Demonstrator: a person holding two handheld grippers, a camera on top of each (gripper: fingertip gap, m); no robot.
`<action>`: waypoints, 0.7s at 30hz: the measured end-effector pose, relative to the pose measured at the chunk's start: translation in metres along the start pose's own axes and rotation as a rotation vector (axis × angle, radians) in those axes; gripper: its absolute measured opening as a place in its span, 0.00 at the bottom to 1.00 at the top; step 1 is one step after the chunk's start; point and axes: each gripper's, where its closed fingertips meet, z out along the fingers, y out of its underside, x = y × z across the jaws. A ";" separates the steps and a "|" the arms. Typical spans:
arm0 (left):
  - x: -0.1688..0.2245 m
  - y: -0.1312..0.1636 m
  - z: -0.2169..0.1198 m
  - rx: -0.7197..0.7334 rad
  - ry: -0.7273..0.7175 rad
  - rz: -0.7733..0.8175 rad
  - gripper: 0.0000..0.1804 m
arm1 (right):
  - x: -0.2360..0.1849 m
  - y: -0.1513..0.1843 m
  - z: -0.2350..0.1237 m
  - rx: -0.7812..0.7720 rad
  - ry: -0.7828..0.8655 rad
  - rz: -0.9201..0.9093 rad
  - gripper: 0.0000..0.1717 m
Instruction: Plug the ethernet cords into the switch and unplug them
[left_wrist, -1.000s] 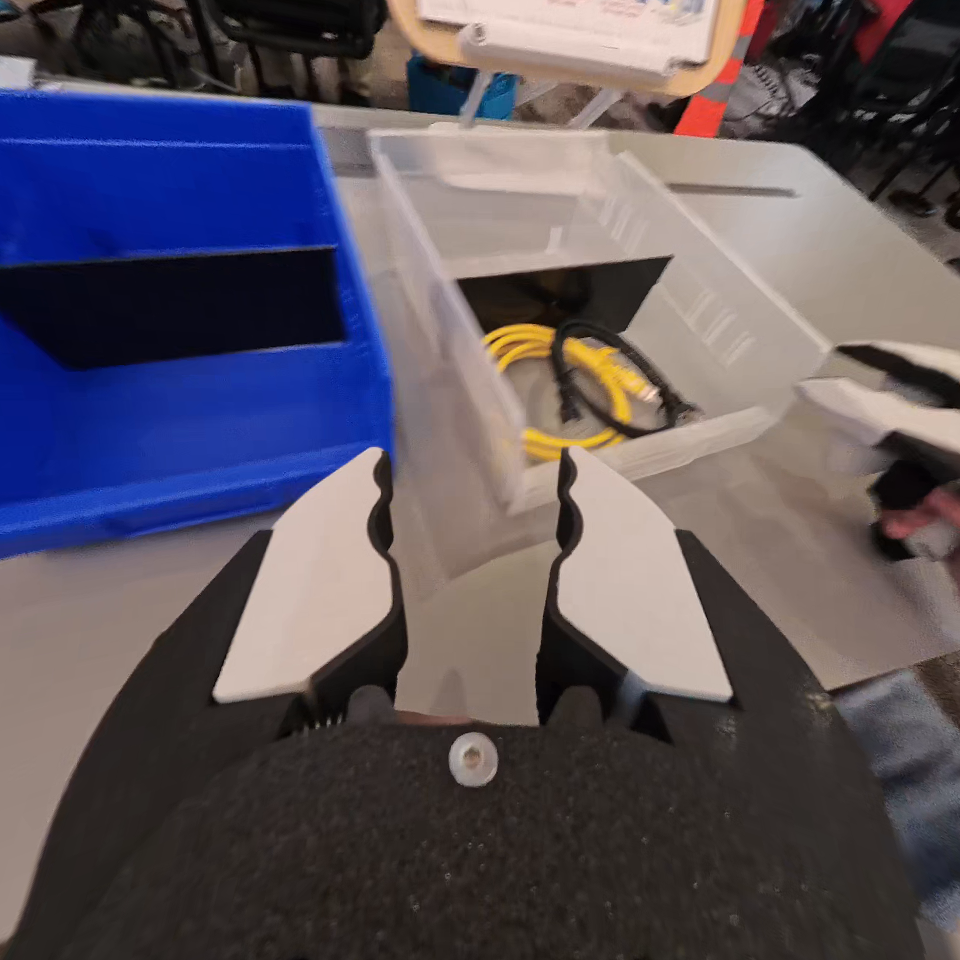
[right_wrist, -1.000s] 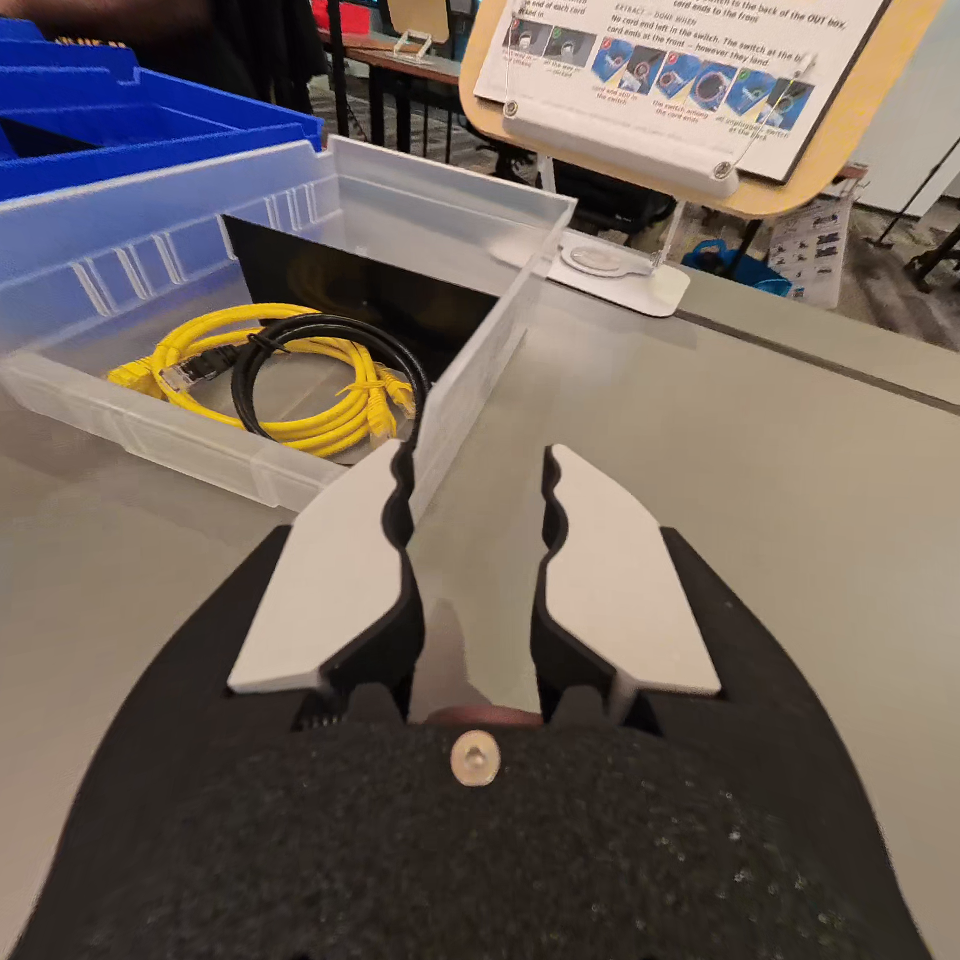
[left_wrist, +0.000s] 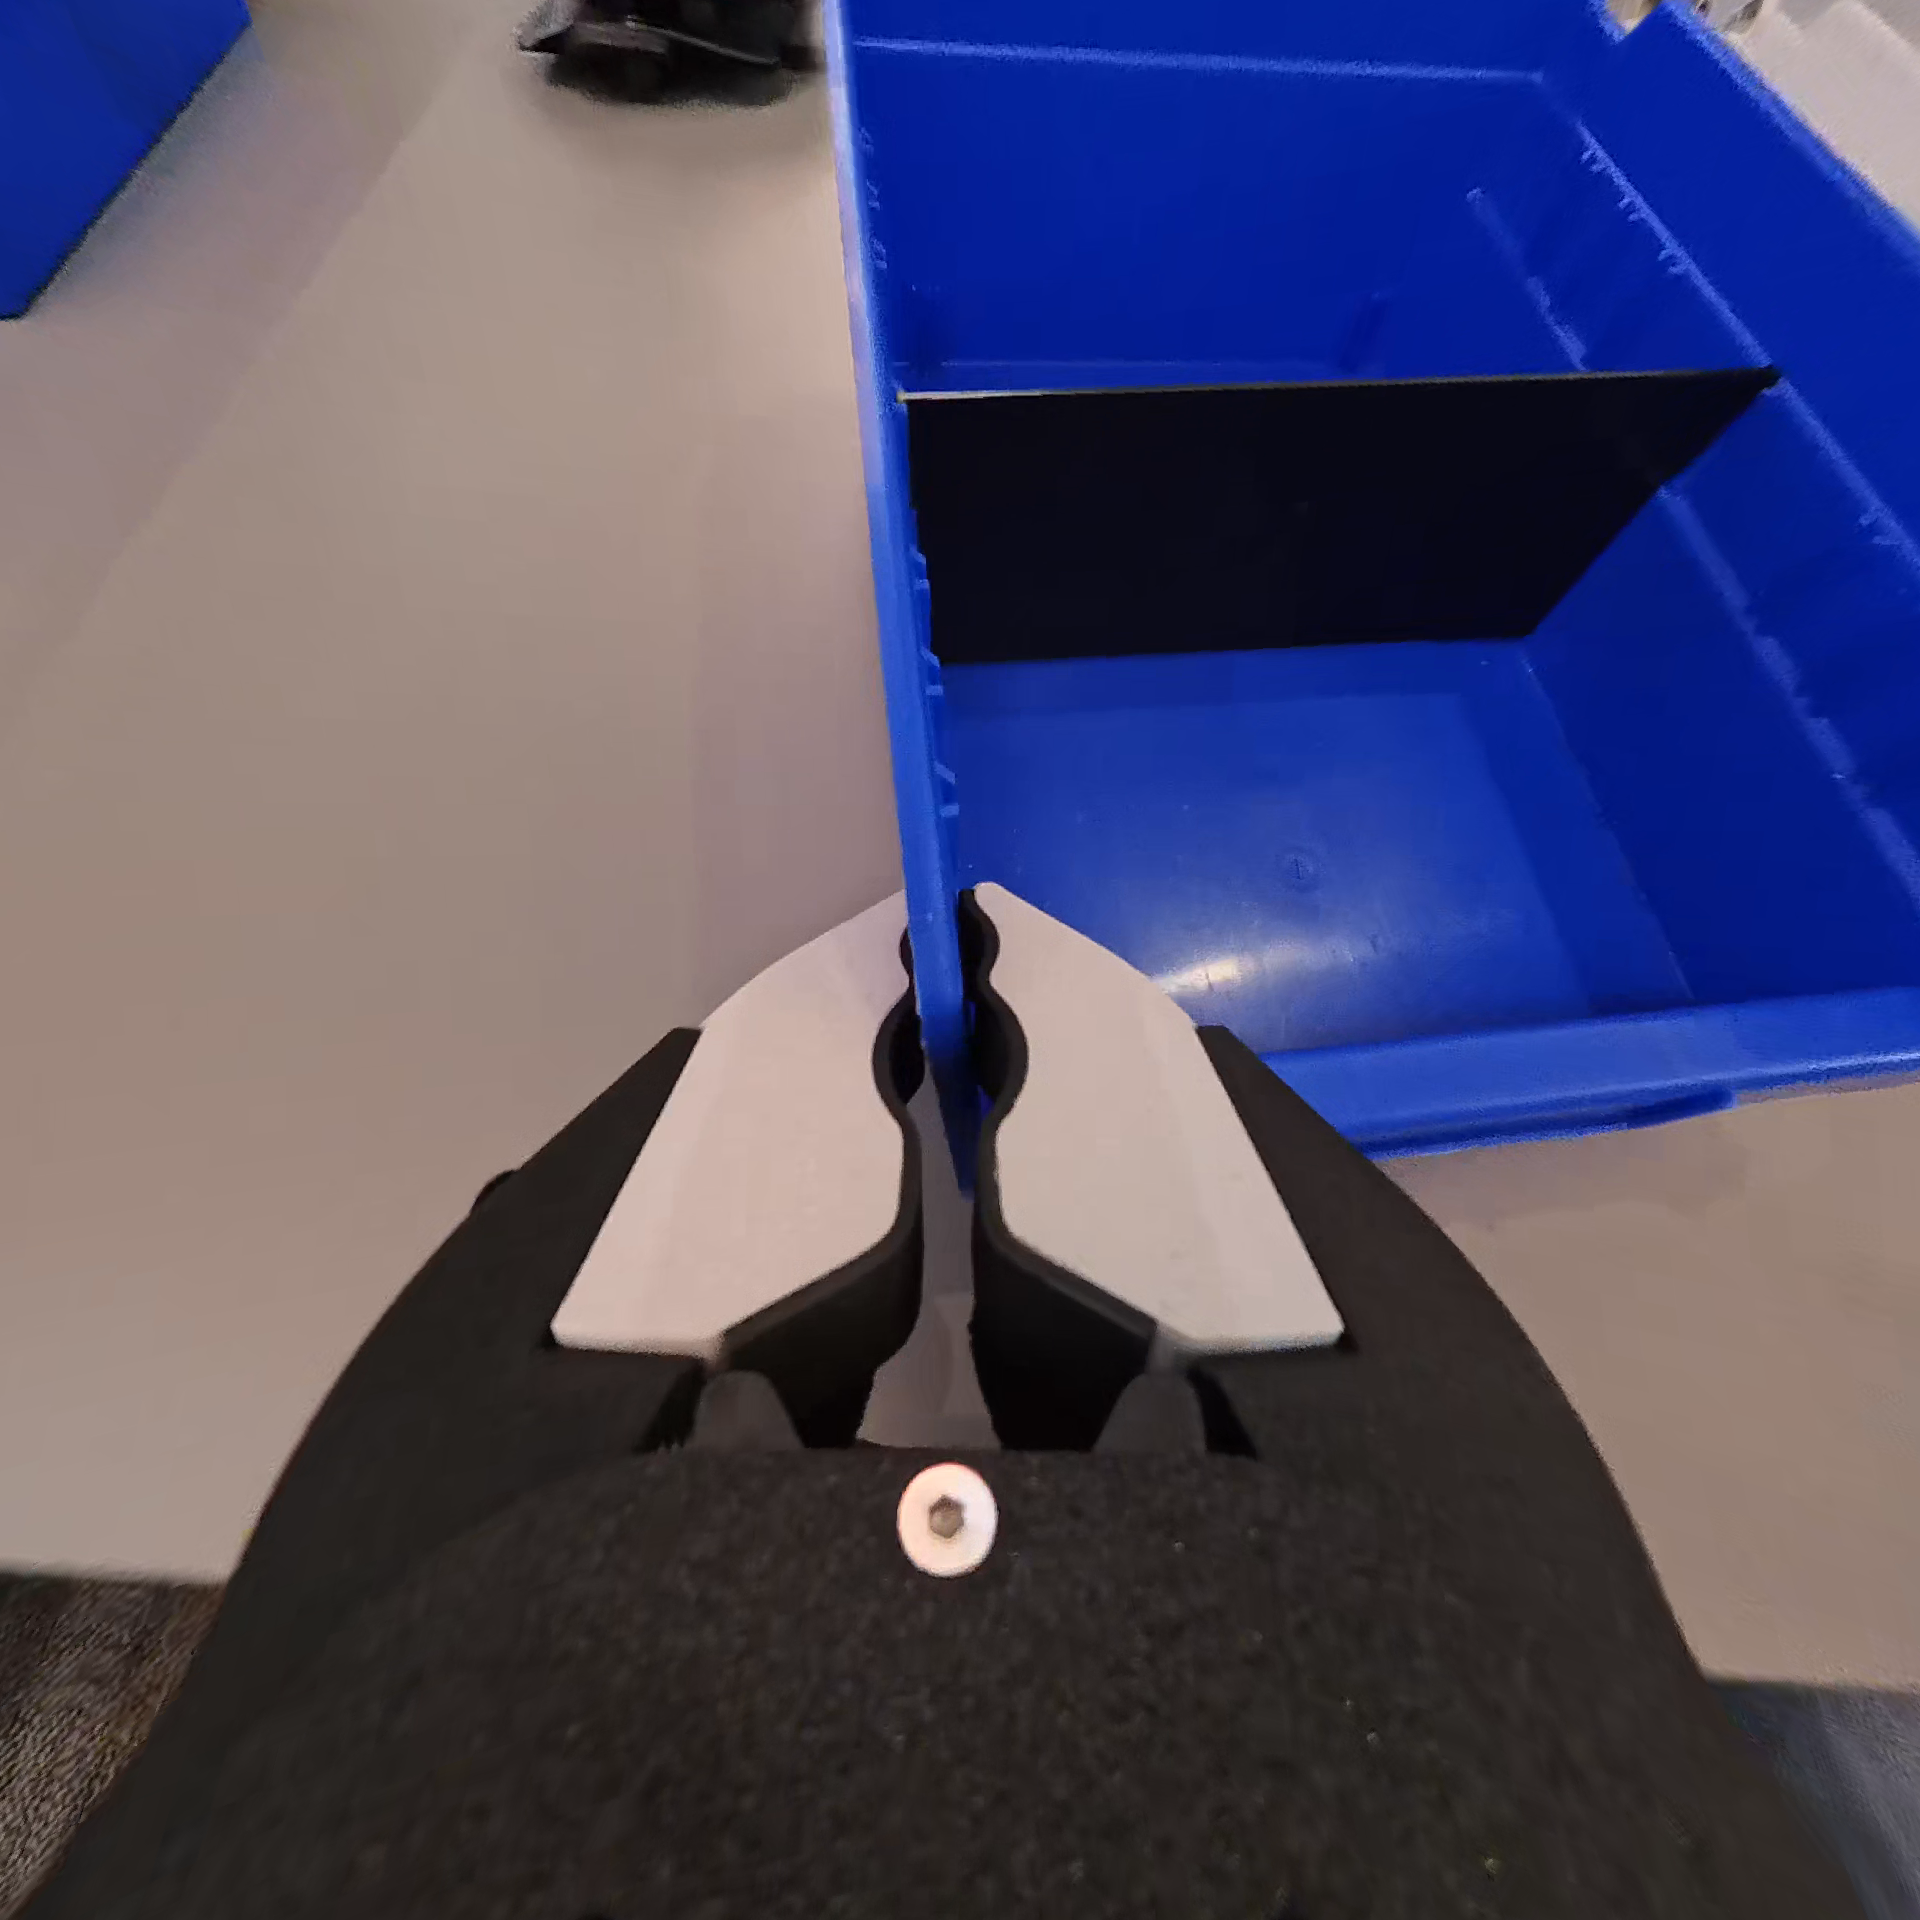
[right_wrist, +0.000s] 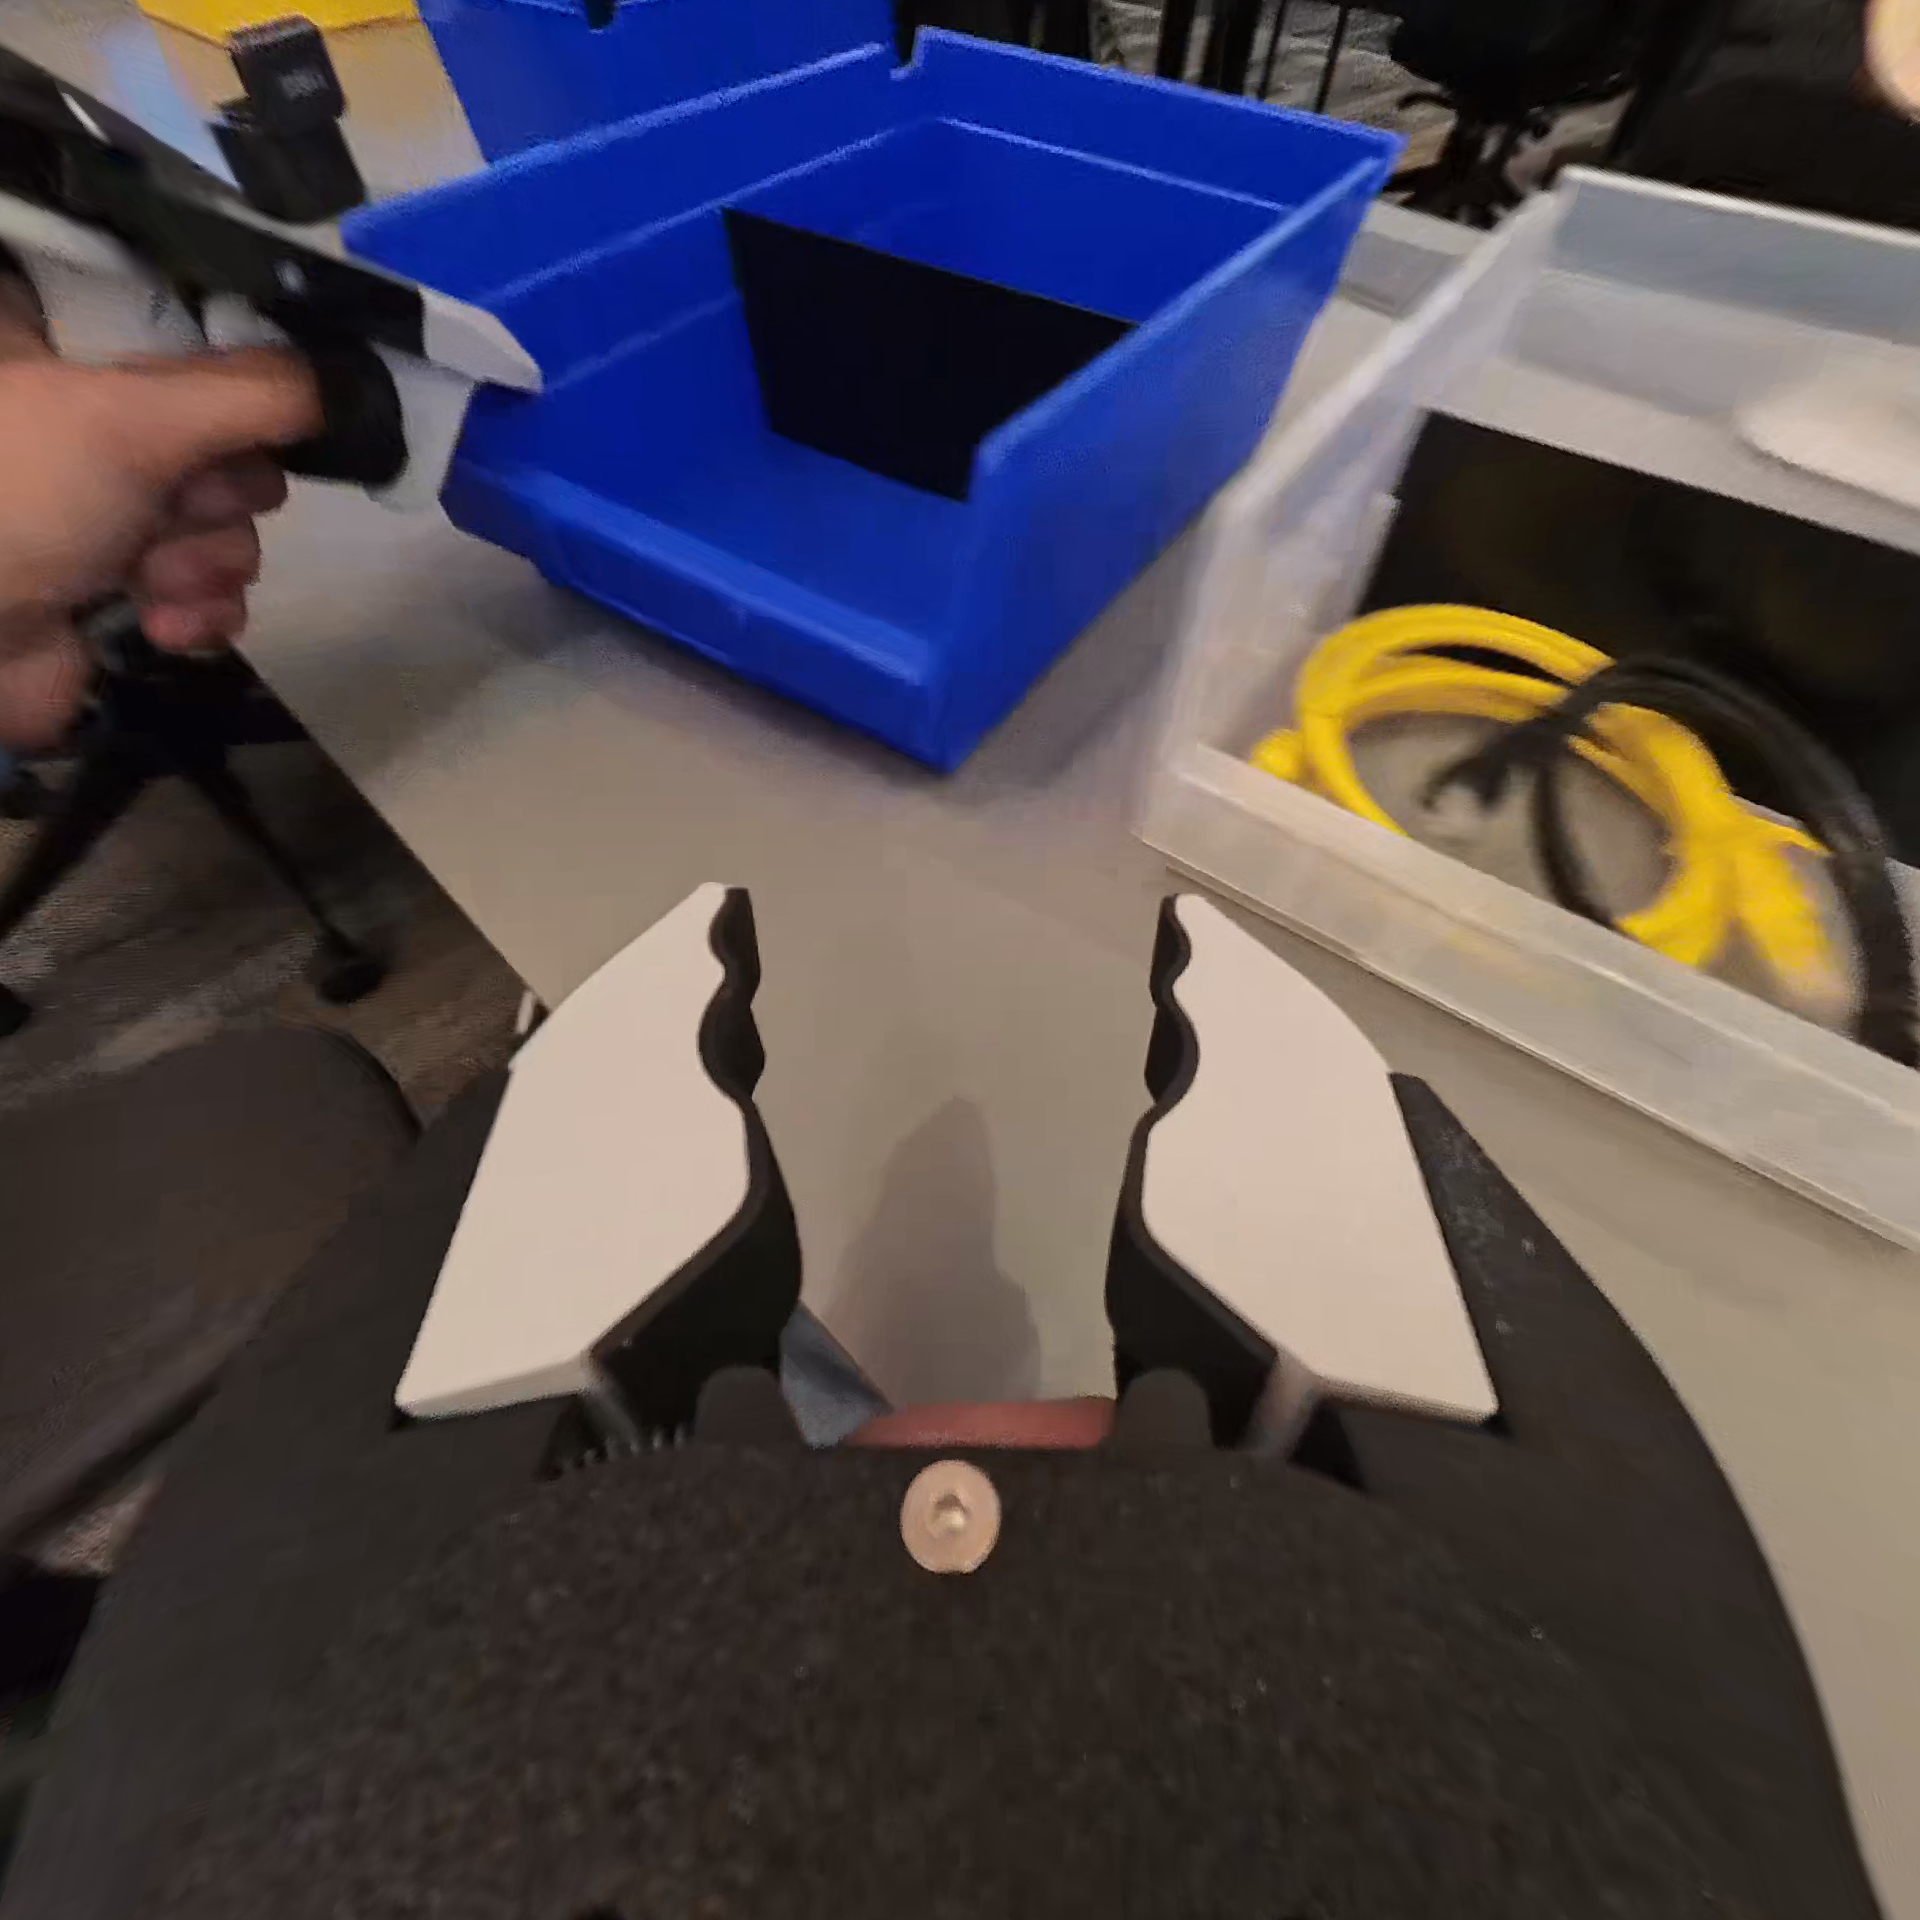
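Cords (right_wrist: 1538, 748), yellow and black, coiled in clear bin (right_wrist: 1455, 935), ahead and to the right of right gripper (right_wrist: 951, 914), spread wide and bare, nearer by far. Left gripper (left_wrist: 940, 935) pinching blue bin (left_wrist: 1351, 1081) wall. Switch not visible.

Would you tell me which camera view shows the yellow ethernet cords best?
The right wrist view: the yellow ethernet cords lie coiled with a black cord in the clear bin. The left wrist view shows none of them, only the blue bin.
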 end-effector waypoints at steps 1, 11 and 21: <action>-0.002 0.005 -0.008 0.004 -0.014 0.003 0.02 | -0.015 -0.006 0.010 0.012 -0.009 0.023 0.43; 0.003 0.052 -0.081 0.000 -0.076 -0.035 0.02 | -0.051 -0.017 0.067 -0.038 0.051 0.024 0.27; 0.048 -0.010 -0.154 0.216 -0.174 0.137 0.02 | -0.016 -0.086 -0.003 0.148 0.174 0.015 0.03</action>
